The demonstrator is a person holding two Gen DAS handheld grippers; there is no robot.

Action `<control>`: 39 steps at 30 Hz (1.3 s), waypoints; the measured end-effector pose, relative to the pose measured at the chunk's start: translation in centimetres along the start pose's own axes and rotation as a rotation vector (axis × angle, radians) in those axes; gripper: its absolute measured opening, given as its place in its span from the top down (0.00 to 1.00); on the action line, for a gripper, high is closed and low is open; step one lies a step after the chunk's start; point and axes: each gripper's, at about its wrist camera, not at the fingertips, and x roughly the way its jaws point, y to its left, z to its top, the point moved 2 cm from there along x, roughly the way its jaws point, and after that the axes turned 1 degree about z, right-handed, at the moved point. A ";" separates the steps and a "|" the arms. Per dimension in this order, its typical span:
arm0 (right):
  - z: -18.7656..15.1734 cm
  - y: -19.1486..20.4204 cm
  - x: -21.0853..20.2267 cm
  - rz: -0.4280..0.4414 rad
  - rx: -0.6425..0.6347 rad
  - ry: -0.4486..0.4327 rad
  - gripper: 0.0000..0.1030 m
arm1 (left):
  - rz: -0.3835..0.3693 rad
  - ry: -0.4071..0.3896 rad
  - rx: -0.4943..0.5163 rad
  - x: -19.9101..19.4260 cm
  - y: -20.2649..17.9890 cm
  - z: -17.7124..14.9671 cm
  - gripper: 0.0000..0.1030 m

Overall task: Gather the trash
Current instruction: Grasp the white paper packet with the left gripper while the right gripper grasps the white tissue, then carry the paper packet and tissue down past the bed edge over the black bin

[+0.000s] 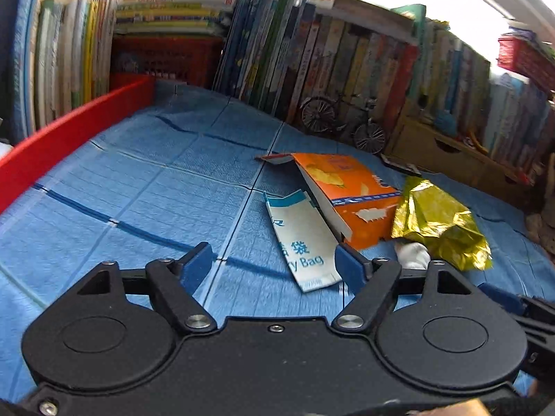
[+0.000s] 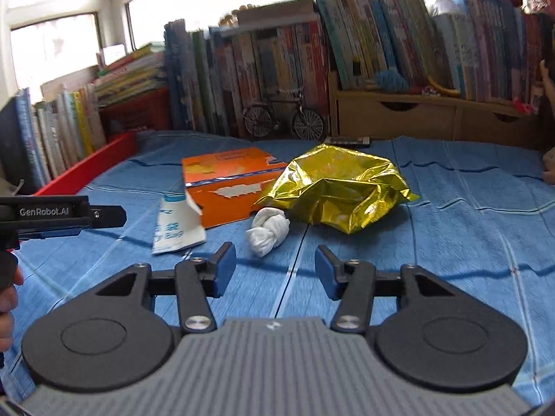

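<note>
My left gripper (image 1: 275,263) and right gripper (image 2: 275,270) gape empty, paper bag (image 1: 301,239) between my left jaws, tissue wad (image 2: 267,230) just ahead of my right; closing high may merely nudge either away.

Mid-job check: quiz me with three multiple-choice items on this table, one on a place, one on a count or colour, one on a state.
1. Where does the white tissue wad lie?
A. inside the orange box
B. on the blue cloth in front of the gold foil bag
C. on the red tray

2. What colour is the crumpled foil bag?
A. silver
B. green
C. gold

3. How are the right gripper fingers set?
A. spread open, empty
B. shut on the wad
C. shut on the paper bag

Answers:
1 B: the wad rests on the cloth by the foil's near edge.
2 C: it shines yellow-gold.
3 A: bare cloth shows between the fingers.
</note>
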 end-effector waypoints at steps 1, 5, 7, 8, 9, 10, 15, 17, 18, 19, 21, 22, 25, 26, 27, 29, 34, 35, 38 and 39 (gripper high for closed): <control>0.3 -0.1 0.8 0.000 0.004 0.012 0.44 | 0.002 0.009 -0.004 0.8 -0.1 0.1 0.31; 0.9 0.0 3.6 -0.009 0.018 0.048 0.44 | 0.027 0.045 0.000 3.6 -0.7 0.1 0.41; 1.2 0.1 4.7 -0.012 0.027 0.062 0.44 | 0.041 0.060 -0.010 4.8 -0.7 0.1 0.43; 1.3 0.2 5.1 -0.015 0.031 0.066 0.44 | 0.046 0.068 -0.018 5.3 -0.7 0.0 0.43; 1.4 0.3 5.6 -0.016 0.031 0.072 0.44 | 0.051 0.072 -0.026 5.8 -0.7 0.0 0.43; 1.5 0.4 6.0 -0.018 0.028 0.077 0.44 | 0.056 0.061 -0.027 6.0 -0.7 -0.1 0.43; 1.6 1.0 7.7 -0.030 0.011 0.107 0.45 | 0.075 0.020 0.001 7.0 -1.3 -0.3 0.42; 1.5 1.1 8.3 -0.025 0.011 0.121 0.53 | 0.087 0.003 0.016 7.1 -1.7 -0.4 0.58; 1.4 1.3 8.5 -0.027 0.010 0.127 0.59 | 0.092 -0.002 0.026 7.1 -1.9 -0.5 0.76; 1.4 1.4 8.5 -0.035 0.005 0.126 0.64 | 0.095 -0.006 0.029 7.0 -2.0 -0.6 0.83; 1.3 1.7 8.5 -0.039 -0.002 0.120 0.65 | 0.074 -0.008 0.017 6.7 -2.1 -0.7 0.95; 1.3 1.7 8.3 -0.029 0.005 0.119 0.65 | 0.068 -0.012 0.020 6.4 -2.2 -0.8 0.97; 1.2 2.0 7.6 -0.009 0.012 0.112 0.66 | 0.059 -0.037 0.051 5.2 -2.5 -1.0 0.98; 1.2 2.1 7.3 -0.007 0.007 0.108 0.66 | 0.057 -0.044 0.061 4.6 -2.6 -1.0 0.98; 1.1 2.3 7.0 -0.005 0.004 0.103 0.66 | 0.055 -0.053 0.071 4.0 -2.7 -1.1 0.98; 1.1 2.6 6.2 0.004 0.006 0.096 0.66 | 0.054 -0.068 0.086 2.8 -2.8 -1.2 0.99; 0.9 3.5 3.6 0.023 -0.006 0.076 0.66 | 0.041 -0.087 0.129 -0.8 -2.9 -1.9 0.99; 0.8 3.7 3.1 0.027 -0.011 0.071 0.66 | 0.038 -0.092 0.142 -1.6 -2.9 -2.1 0.99; 0.5 4.5 1.3 0.042 -0.027 0.061 0.66 | 0.034 -0.101 0.165 -4.0 -2.5 -2.9 0.99; 0.3 4.7 0.8 0.048 -0.030 0.059 0.66 | 0.030 -0.101 0.169 -4.8 -2.4 -3.1 0.99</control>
